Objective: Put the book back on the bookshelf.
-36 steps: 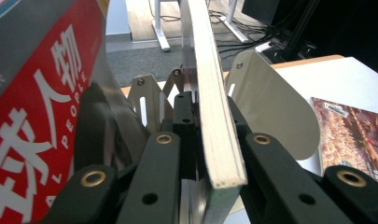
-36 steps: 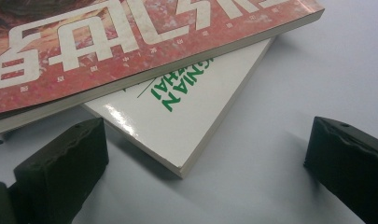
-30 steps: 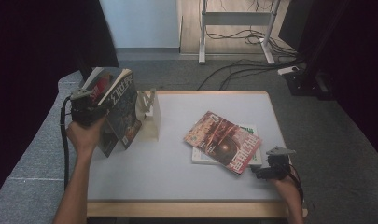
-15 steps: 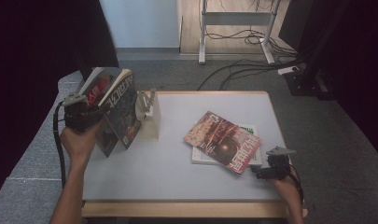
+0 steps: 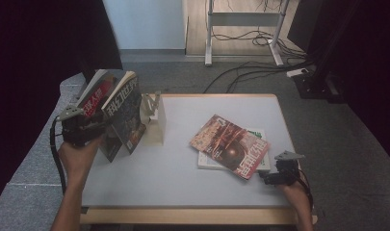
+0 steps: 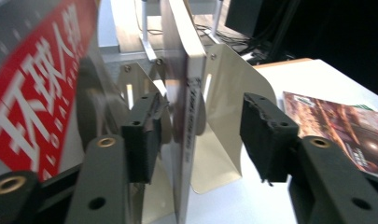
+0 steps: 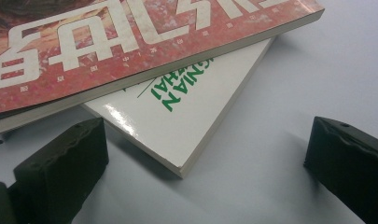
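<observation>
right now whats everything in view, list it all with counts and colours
standing magazines: two, one red-titled and one dark, leaning at the table's left edge against the bookend
bookend: one, cream metal, upright on the table's left side
red magazine: one, flat on the right side, on top of the white book
white book: one, green lettering, under the red magazine
table: one, pale top, wood edge
cables: several, black, on the floor behind
left claw: open, jaws just opening, either side of the dark magazine's spine
right claw: open, by the white book's corner

Magazines (image 5: pixel 116 109) upright at counter's (image 5: pixel 183 173) nine o'clock, bookend (image 5: pixel 154 118) beside; two stacked books (image 5: pixel 230 147) at three o'clock.
</observation>
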Action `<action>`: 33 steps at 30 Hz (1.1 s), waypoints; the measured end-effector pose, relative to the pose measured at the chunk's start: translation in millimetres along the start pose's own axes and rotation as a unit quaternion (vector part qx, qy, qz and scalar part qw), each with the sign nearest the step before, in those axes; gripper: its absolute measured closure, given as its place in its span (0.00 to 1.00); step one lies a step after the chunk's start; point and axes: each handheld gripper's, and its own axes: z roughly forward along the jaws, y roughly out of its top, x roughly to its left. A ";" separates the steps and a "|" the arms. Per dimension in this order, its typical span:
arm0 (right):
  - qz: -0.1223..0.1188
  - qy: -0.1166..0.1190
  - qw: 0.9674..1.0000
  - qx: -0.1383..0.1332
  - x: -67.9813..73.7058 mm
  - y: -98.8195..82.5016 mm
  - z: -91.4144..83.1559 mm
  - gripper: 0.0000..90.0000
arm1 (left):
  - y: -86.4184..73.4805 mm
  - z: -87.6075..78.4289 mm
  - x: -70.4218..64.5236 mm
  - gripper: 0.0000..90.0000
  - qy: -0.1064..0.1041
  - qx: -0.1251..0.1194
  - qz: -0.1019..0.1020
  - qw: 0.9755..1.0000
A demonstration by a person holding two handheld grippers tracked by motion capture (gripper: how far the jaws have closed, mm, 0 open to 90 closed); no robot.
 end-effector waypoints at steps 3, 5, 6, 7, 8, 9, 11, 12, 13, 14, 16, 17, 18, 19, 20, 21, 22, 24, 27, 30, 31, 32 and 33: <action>0.000 0.000 1.000 0.000 0.0 0.0 0.0 0.00 | -4.0 -2.0 -2.6 0.45 -0.009 0.003 0.004 1.000; 0.000 0.000 1.000 0.000 0.0 0.0 0.0 0.00 | -6.2 -3.6 -5.6 0.39 -0.022 0.002 0.008 1.000; 0.000 0.000 1.000 0.000 0.1 0.0 0.0 0.00 | -6.9 -4.0 -6.8 0.37 -0.027 0.004 0.010 1.000; 0.000 0.000 1.000 0.000 0.1 0.0 0.0 0.00 | -7.9 -4.1 -9.3 0.34 -0.031 0.005 0.014 0.999; 0.001 0.000 1.000 0.000 0.2 0.0 -0.1 0.00 | -9.0 -4.2 -12.2 0.31 -0.031 0.008 0.020 0.999; 0.001 0.000 1.000 0.000 0.2 0.0 -0.1 0.00 | -10.1 -4.2 -15.1 0.28 -0.035 0.010 0.027 0.999; 0.001 0.000 1.000 0.000 0.2 -0.1 -0.1 0.00 | -12.4 -4.3 -20.8 0.23 -0.042 0.016 0.038 0.998; 0.000 0.000 1.000 0.000 0.2 -0.1 -0.1 0.00 | -13.4 -4.5 -23.2 0.20 -0.044 0.017 0.042 0.998; 0.000 0.000 1.000 0.000 0.1 -0.1 0.0 0.00 | -14.3 -5.0 -25.5 0.18 -0.051 0.018 0.045 0.998; -0.001 0.000 1.000 0.000 0.0 -0.1 -0.1 0.00 | -14.8 -5.1 -26.8 0.17 -0.054 0.019 0.046 0.997; -0.001 0.000 1.000 0.000 0.1 -0.1 0.0 0.00 | -16.1 -4.9 -30.9 0.15 -0.063 0.021 0.056 0.996; -0.001 0.000 1.000 0.000 0.1 -0.1 0.0 0.00 | -16.4 -4.6 -32.4 0.13 -0.066 0.021 0.057 0.996; -0.001 0.000 1.000 0.000 0.1 -0.1 0.0 0.00 | -16.7 -4.0 -34.2 0.11 -0.072 0.022 0.058 0.995; -0.001 0.000 1.000 0.000 0.1 -0.1 0.0 0.00 | -17.1 -3.0 -36.3 0.09 -0.078 0.024 0.057 0.995; -0.001 0.000 1.000 0.000 0.1 -0.1 0.0 0.00 | -17.4 -1.9 -38.2 0.07 -0.085 0.024 0.058 0.994; -0.001 0.000 1.000 0.000 0.1 -0.1 0.0 0.00 | -17.8 -0.5 -40.3 0.05 -0.090 0.025 0.059 0.994; -0.001 0.000 1.000 0.000 0.1 -0.1 -0.1 0.00 | -18.1 1.3 -42.5 0.03 -0.095 0.026 0.058 0.993; -0.001 0.000 1.000 0.000 0.1 -0.2 -0.1 0.00 | -19.6 6.0 -47.9 0.02 -0.109 0.029 0.063 0.992; -0.001 0.000 1.000 0.000 0.2 -0.2 -0.1 0.00 | -20.6 12.5 -54.7 0.00 -0.115 0.033 0.071 0.990; -0.001 -0.001 1.000 0.000 0.2 -0.2 -0.1 0.00 | -22.6 19.6 -60.8 0.00 -0.130 0.031 0.075 0.988; -0.001 -0.001 1.000 0.000 0.2 -0.2 -0.1 0.00 | -23.3 22.2 -62.9 0.00 -0.136 0.031 0.078 0.987; -0.001 -0.001 1.000 0.000 0.2 -0.2 -0.1 0.00 | -23.8 25.0 -64.9 0.00 -0.140 0.033 0.083 0.986; -0.001 -0.001 1.000 0.000 0.2 -0.2 -0.1 0.00 | -24.4 27.8 -66.9 0.00 -0.142 0.035 0.087 0.986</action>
